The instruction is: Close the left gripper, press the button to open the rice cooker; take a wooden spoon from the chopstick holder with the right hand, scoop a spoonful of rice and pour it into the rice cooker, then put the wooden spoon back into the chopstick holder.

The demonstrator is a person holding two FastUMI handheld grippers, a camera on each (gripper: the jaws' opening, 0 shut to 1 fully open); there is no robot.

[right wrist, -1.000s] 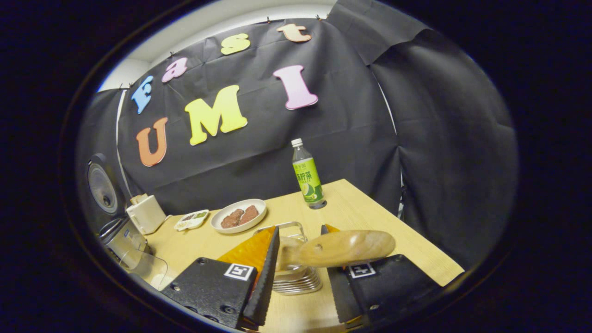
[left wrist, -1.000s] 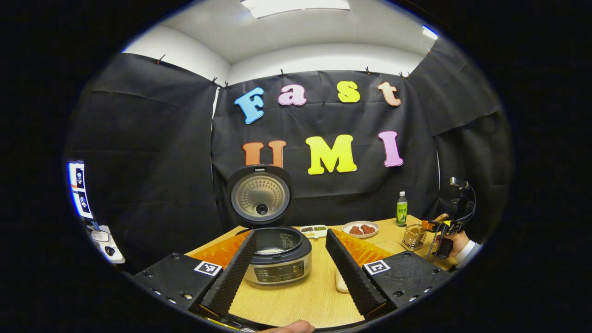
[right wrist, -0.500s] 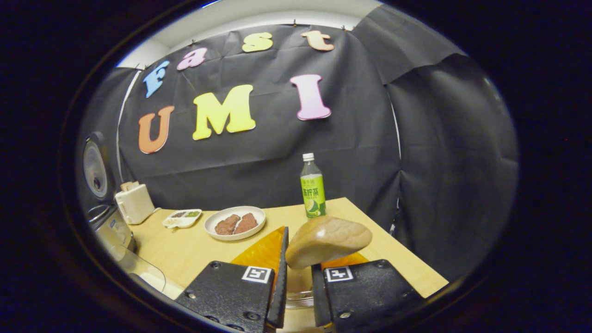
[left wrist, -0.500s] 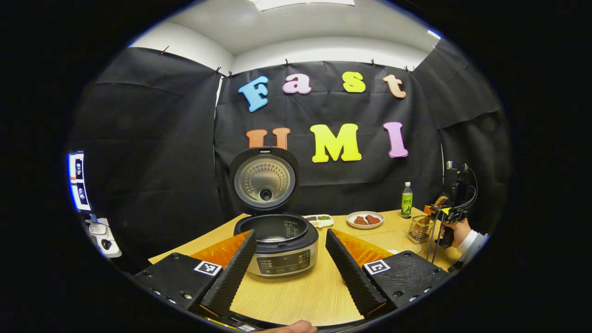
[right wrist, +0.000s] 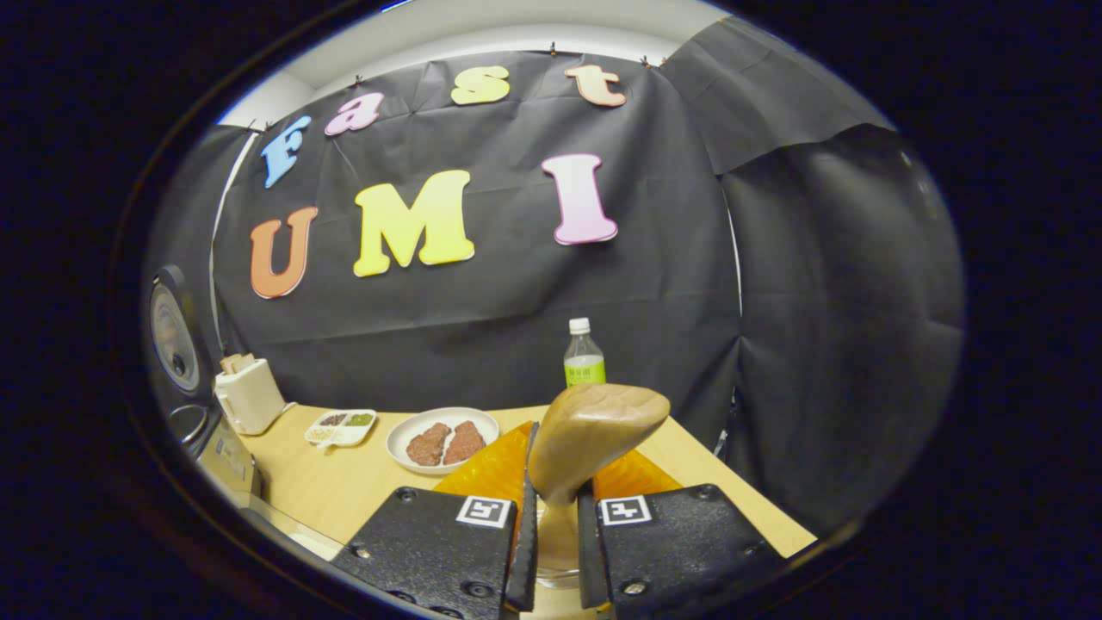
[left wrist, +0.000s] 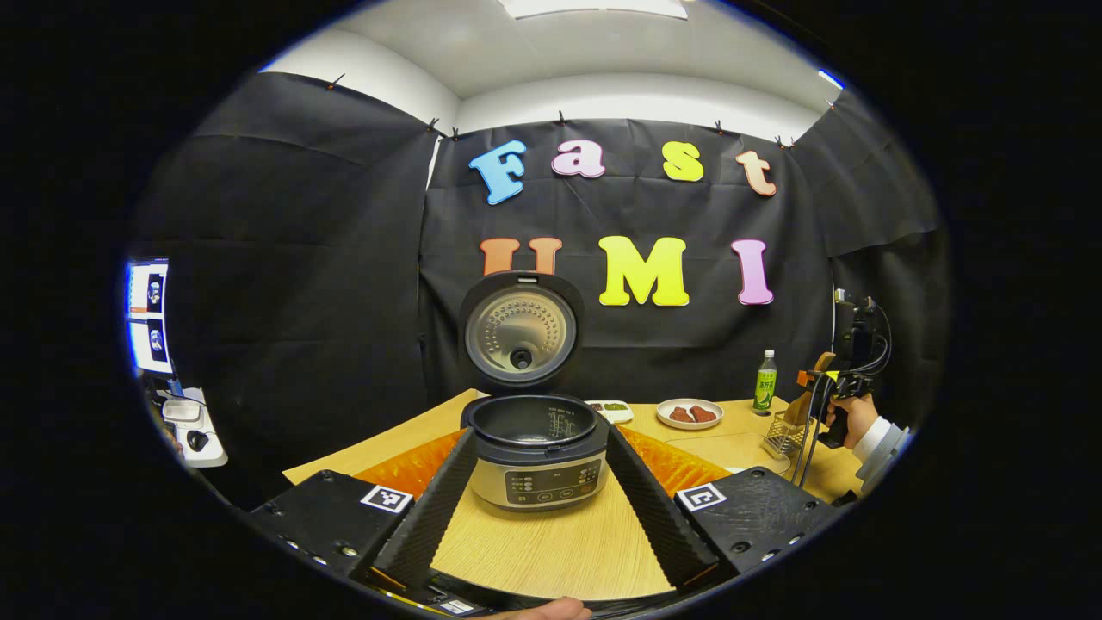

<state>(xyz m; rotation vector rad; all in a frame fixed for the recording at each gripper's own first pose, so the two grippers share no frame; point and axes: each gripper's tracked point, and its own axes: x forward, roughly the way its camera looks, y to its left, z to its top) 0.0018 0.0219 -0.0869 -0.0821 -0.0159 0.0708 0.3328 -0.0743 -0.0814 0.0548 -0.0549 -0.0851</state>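
The right gripper [right wrist: 551, 551] has its fingers clamped on the wooden spoon [right wrist: 594, 430]. The left gripper [left wrist: 538, 517] hangs with fingers apart before the rice cooker [left wrist: 535, 452], lid up, on the desk [left wrist: 551, 551].

Table [left wrist: 551, 551] with rice cooker [left wrist: 535, 452], plate [right wrist: 442, 439].

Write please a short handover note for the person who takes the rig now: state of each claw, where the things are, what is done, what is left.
Left claw: open, holding nothing, facing the rice cooker.
Right claw: shut on the wooden spoon, bowl end up, over the chopstick holder at the table's right side.
Done: rice cooker lid stands open; spoon gripped.
Left: scoop rice, pour it into the cooker, return the spoon to the holder.
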